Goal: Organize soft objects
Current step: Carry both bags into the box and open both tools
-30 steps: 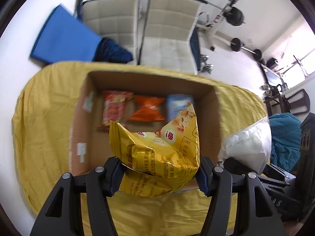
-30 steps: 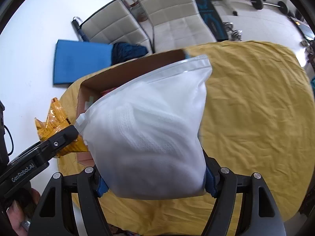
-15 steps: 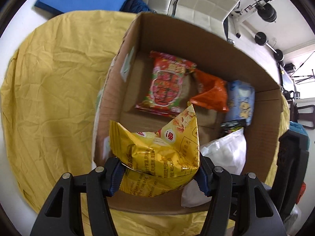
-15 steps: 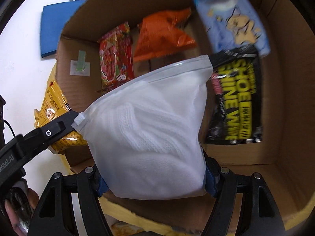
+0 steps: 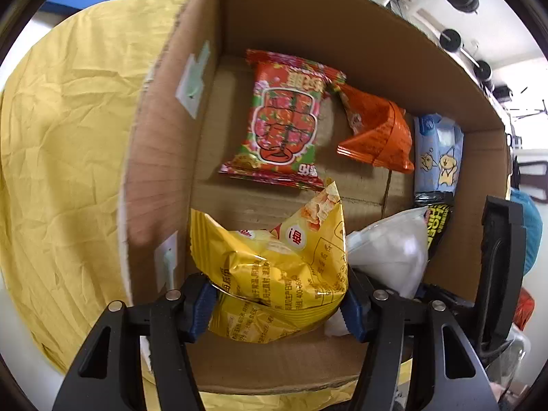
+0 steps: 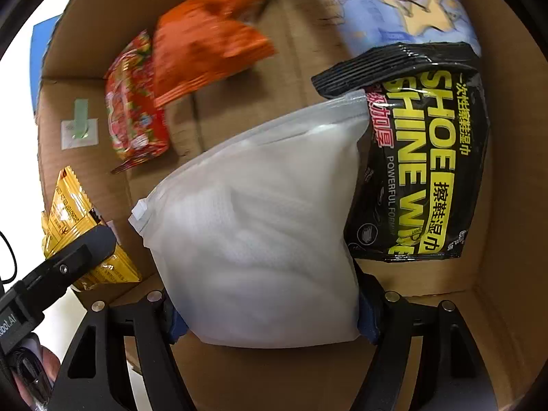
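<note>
The left tongs [image 5: 279,296] pinch a crinkled yellow snack bag [image 5: 274,267] between blue-padded fingers [image 5: 202,303], one on each side of the bag. The bag is held inside the near left corner of an open cardboard box [image 5: 161,157], close to the left wall, and whether its bottom touches the box floor cannot be told. The right tongs [image 6: 270,311] grip a frosted white zip pouch [image 6: 260,233] with something white and knitted inside; the pouch stands upright within the box, its sealed top edge tilted toward the far wall. In the left wrist view this pouch [image 5: 390,250] sits just beside the yellow bag, on its right.

Flat on the box floor lie a red and green printed snack packet [image 5: 284,120], an orange foil packet [image 5: 376,133] overlapping the red one's right edge, and a pale blue pack with cartoon animals [image 5: 438,157] against the right wall. A black pack lettered "SHOE SHINE WIPE" [image 6: 418,157] lies beside the white pouch, its upper end overlapping the blue pack [image 6: 394,0].

The box stands on a counter draped with a wrinkled yellow cloth [image 5: 65,157]. White labels [image 5: 193,78] are stuck to the inner left wall.
</note>
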The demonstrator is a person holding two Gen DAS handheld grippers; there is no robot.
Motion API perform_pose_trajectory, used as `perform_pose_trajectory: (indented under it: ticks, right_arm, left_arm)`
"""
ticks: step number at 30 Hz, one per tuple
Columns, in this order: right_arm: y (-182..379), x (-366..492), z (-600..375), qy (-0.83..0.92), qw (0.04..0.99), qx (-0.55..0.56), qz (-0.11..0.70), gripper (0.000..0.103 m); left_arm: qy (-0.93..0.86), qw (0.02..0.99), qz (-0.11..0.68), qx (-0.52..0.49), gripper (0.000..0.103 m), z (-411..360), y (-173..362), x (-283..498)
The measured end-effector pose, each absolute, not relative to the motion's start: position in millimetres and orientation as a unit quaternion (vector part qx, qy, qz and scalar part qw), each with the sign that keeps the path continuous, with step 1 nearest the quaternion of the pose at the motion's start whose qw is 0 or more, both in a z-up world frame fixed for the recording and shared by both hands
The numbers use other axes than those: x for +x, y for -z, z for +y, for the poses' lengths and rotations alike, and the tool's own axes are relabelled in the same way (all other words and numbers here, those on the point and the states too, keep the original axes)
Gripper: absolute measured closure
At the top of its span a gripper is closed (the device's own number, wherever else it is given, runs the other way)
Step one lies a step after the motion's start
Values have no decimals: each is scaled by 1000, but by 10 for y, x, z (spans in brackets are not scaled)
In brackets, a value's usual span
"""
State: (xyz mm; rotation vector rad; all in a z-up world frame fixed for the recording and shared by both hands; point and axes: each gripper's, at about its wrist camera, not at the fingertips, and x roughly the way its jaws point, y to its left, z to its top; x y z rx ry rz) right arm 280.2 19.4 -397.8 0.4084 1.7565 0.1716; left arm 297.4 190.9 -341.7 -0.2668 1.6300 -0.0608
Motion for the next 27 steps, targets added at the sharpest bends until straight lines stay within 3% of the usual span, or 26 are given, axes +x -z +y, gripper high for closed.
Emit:
perform_pose_trajectory:
  ticks: [12,27]
  right_arm:
    - [3974,2788,397,-82,617,136,771,22]
    - [3325,2604,723,-94,629,47,770,19]
  left_arm:
    - [66,620,777,-83,42,1736,3772,3091]
    - [61,605,790,-75,40,1738,3836,2948]
